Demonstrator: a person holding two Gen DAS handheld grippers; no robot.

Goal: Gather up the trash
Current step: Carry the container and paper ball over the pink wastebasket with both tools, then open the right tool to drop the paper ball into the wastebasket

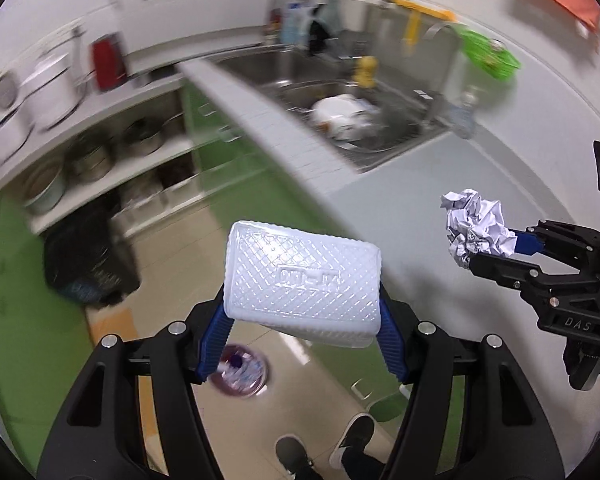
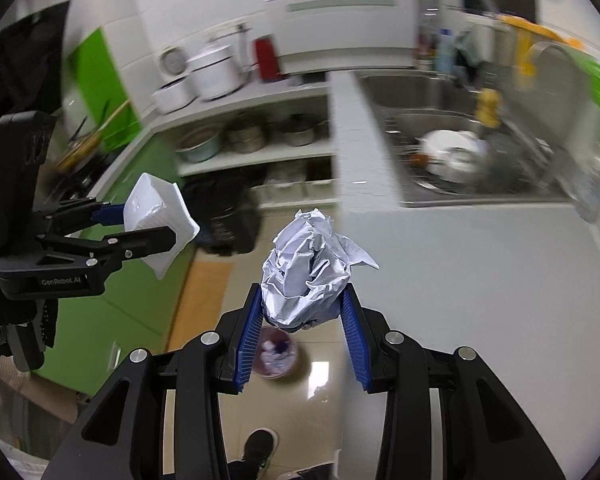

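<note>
My left gripper is shut on a white plastic food tray with a diamond-pattern bottom, held in the air above the floor. It also shows in the right wrist view. My right gripper is shut on a crumpled paper ball, held beside the counter edge; it shows in the left wrist view too. A small round trash bin with litter inside stands on the floor below both grippers, also in the left wrist view.
A white counter runs to the right, with a steel sink holding dishes. A green basket sits beyond it. Open shelves with pots and a black bag are across the floor. The person's shoes are below.
</note>
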